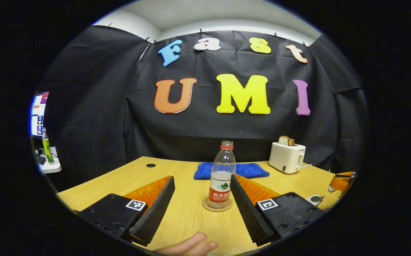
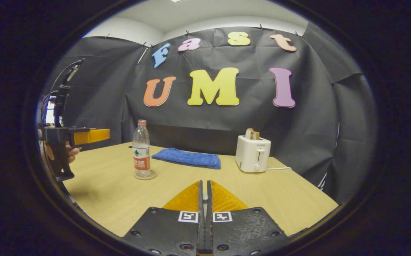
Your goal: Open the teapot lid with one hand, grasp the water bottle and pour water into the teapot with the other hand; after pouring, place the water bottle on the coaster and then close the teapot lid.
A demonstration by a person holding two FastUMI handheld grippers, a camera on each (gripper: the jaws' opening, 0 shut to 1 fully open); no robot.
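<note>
A: Item one, the water bottle (image 1: 222, 175)?

B: Upright on the round coaster (image 1: 217, 205), on the wooden table (image 1: 187, 213). Clear plastic, red cap on, red-and-white label low on the body, water up to about the middle. In the right gripper view the same bottle (image 2: 141, 149) stands left of centre on its coaster (image 2: 145, 175).

A: Left gripper (image 1: 202, 181)?

B: Released. Its two fingers are spread wide and flank the bottle without touching it; the bottle stands beyond the tips, nearer the right-hand finger. Part of a hand (image 1: 191, 245) shows at the bottom edge of that view. In the right gripper view this tool (image 2: 71, 139) hangs over the table's left end, apart from the bottle.

A: Right gripper (image 2: 204, 187)?

B: Clenched. The fingers lie together with only a thin slit between them. A small pale shape sits in that slit; I cannot tell what it is.

A: Teapot?

B: A small white object with a spout (image 1: 314, 200) shows at the lower right of the left gripper view, partly behind the finger body. Too small and too hidden to say whether a lid is on it.

A: Remaining stock?

B: A folded blue towel (image 1: 232, 170) flat behind the bottle; a white toaster (image 1: 286, 157) with a slice of bread (image 1: 286, 140) standing in its slot, to the right of the towel, cord trailing off. A green bottle (image 1: 46, 146) stands on a side shelf at far left, below a lit screen.
</note>
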